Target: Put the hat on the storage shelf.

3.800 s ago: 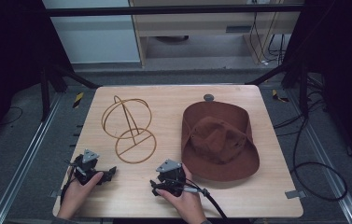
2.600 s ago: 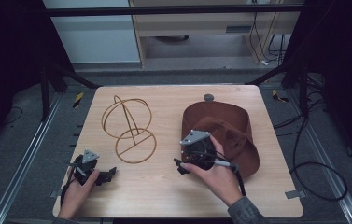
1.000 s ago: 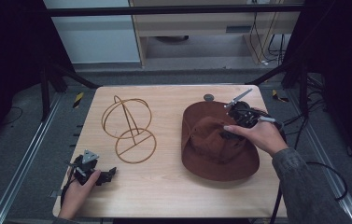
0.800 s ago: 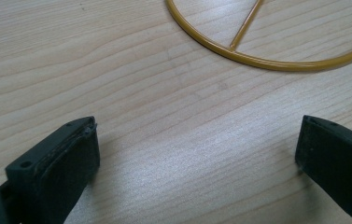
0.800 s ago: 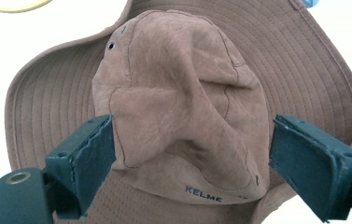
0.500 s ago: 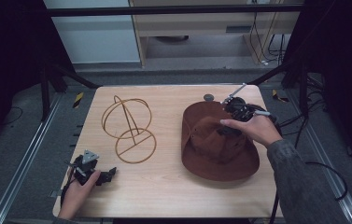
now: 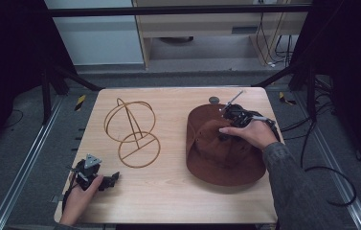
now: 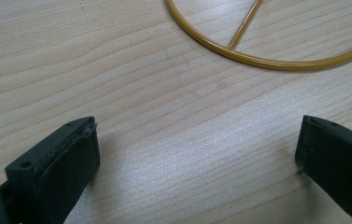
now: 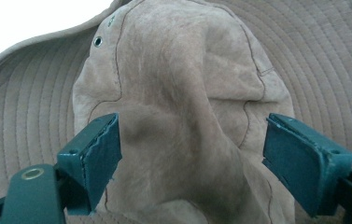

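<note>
- High view: a wooden table [image 7: 168, 201] carries a brown suede brimmed hat [image 7: 216, 160] on its right half, and a gold wire hat stand [image 7: 132, 132] left of centre, its ring base towards the near edge.
- High view: the right hand [image 7: 251, 134] reaches in from the right edge with the forearm angled across the near right corner; it holds the right gripper [image 7: 231, 117] low over the hat's far side, tilted down at the crown. The hand hides the jaws here, so their spread cannot be told from this view.
- High view: the left hand [image 7: 80, 191] rests at the near left corner and holds the left gripper [image 7: 102, 179] flat on the tabletop, near the stand's base ring but apart from it.
- High view: a small dark round object [image 7: 214, 100] lies by the far edge, just beyond the hat's brim; it is too small to identify.
- Left gripper view: the jaws stand wide apart over bare wood with nothing between them. An arc of the ring base [image 8: 276, 63] with one cross spoke crosses the top; the rest is cut off.
- Right gripper view: the jaws are spread wide on either side of the hat's creased crown [image 9: 183, 107]; contact with the suede cannot be judged. The stitched brim [image 9: 19, 121] curves behind, with two small eyelets [image 9: 98, 42] on the crown's side.
</note>
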